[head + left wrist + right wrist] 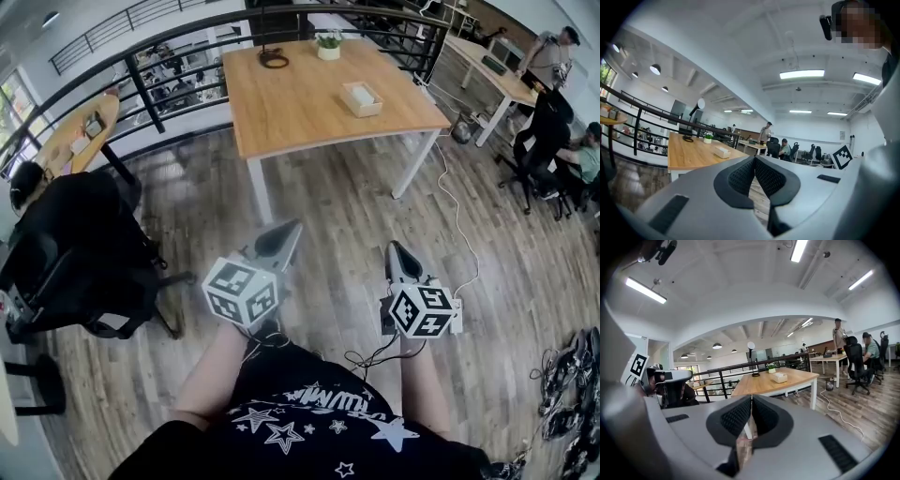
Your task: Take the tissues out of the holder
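A pale tissue holder (362,98) with white tissue showing at its top stands on the wooden table (300,103), toward its right side. It shows small in the left gripper view as the tissue holder (722,152) and in the right gripper view as the tissue holder (779,377). My left gripper (292,228) and right gripper (395,247) hang over the wood floor, well short of the table. Both point toward it. Each is shut with nothing between its jaws, as seen on the left gripper (754,161) and the right gripper (751,399).
A small potted plant (328,45) and a dark coiled object (273,59) sit at the table's far end. A black office chair (80,262) stands at left. A white cable (450,202) runs over the floor. People sit and stand at desks at right (548,122). A black railing (169,66) curves behind.
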Demonstrator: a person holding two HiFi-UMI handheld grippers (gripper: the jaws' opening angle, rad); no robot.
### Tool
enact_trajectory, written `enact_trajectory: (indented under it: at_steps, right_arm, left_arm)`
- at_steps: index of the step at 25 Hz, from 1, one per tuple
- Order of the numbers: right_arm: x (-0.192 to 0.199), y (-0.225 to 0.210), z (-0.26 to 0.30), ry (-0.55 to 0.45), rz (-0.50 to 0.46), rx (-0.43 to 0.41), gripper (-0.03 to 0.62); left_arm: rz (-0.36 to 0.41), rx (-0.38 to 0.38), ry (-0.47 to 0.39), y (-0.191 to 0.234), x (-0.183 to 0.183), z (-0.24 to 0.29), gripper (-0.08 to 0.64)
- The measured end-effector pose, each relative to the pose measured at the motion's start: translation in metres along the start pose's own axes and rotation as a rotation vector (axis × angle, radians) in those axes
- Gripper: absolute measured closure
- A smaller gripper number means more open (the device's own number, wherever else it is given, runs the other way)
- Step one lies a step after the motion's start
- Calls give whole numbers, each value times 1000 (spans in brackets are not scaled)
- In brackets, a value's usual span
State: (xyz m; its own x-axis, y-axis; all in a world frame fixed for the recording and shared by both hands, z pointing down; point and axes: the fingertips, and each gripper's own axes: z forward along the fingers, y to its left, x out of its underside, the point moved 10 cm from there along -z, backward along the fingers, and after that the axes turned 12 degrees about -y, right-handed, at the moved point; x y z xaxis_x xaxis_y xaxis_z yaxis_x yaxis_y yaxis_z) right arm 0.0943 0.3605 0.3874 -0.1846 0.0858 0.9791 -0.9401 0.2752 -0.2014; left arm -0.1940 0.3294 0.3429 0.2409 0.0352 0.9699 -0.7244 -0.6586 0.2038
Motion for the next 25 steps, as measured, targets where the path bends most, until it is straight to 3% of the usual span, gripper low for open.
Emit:
enact_trajectory:
  at_steps: [8, 16, 25]
  right_arm:
    - [4, -20, -10, -19, 61, 5, 571]
    - [2, -38, -19, -22, 17, -19, 571]
    - [18, -56, -18, 18, 58, -4, 571]
  left_arm:
    - [-20, 38, 20, -12, 14, 20, 546]
    - [-13, 73, 46, -28, 21, 44, 546]
    - [-13, 34, 59, -24, 26, 50, 546]
